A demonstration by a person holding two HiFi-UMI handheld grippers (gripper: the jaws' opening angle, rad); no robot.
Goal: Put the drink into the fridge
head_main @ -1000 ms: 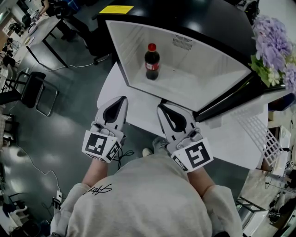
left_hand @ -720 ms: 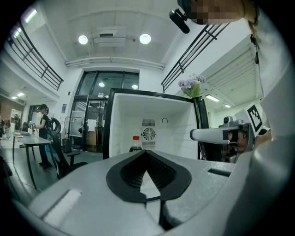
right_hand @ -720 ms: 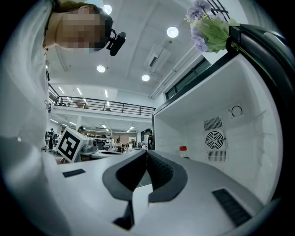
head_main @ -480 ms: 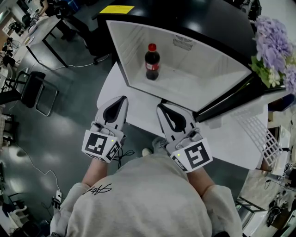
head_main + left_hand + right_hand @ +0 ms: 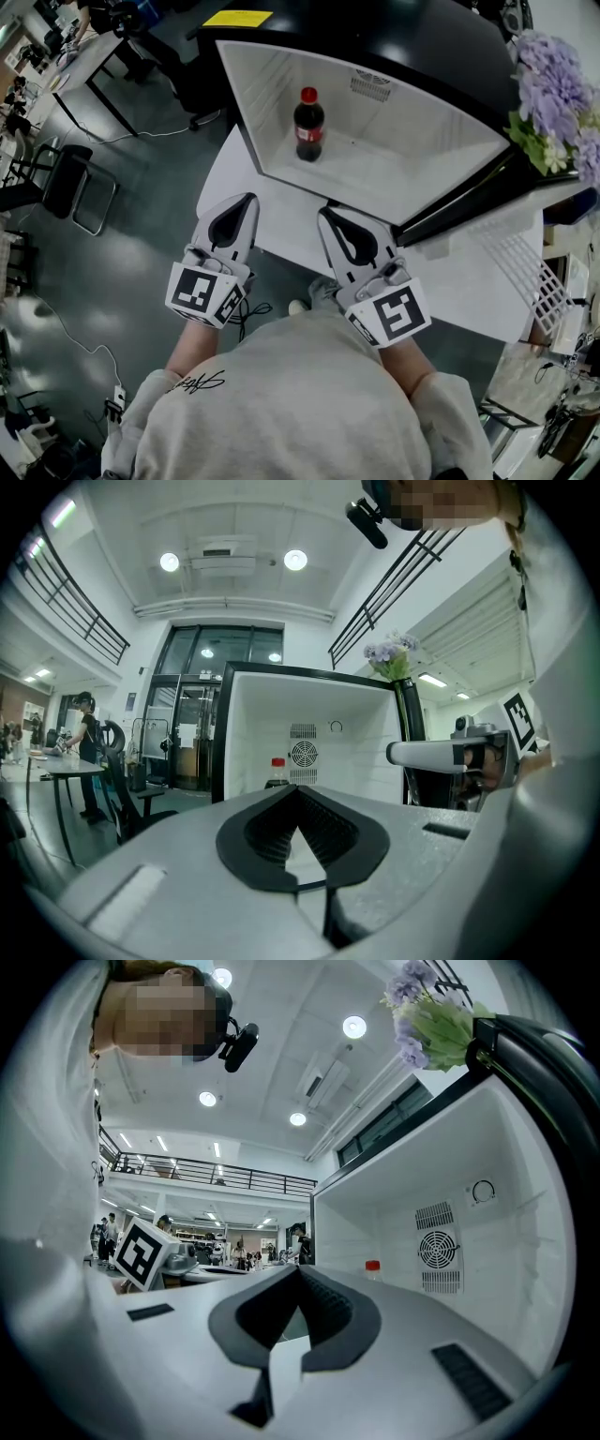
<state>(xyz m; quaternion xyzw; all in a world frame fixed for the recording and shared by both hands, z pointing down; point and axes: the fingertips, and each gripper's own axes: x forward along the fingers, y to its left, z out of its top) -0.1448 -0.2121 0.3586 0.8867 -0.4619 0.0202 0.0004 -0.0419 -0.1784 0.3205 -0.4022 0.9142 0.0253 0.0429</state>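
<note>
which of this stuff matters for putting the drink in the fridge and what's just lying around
Job: cola bottle, standing inside the open fridge; left gripper and right gripper, jaws shut, empty.
Lying about: purple flowers, black chair, white wire rack.

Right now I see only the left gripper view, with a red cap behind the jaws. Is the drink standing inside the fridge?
Observer: Yes. The head view shows the whole cola bottle upright inside the fridge, near its left wall.
Operator: Does the right hand-held gripper hold anything?
Observer: No. The right gripper view shows it shut and empty.
Operator: Are both tips outside the fridge?
Observer: Yes. From above, the left hand-held gripper and the right one lie just outside its front edge.
</note>
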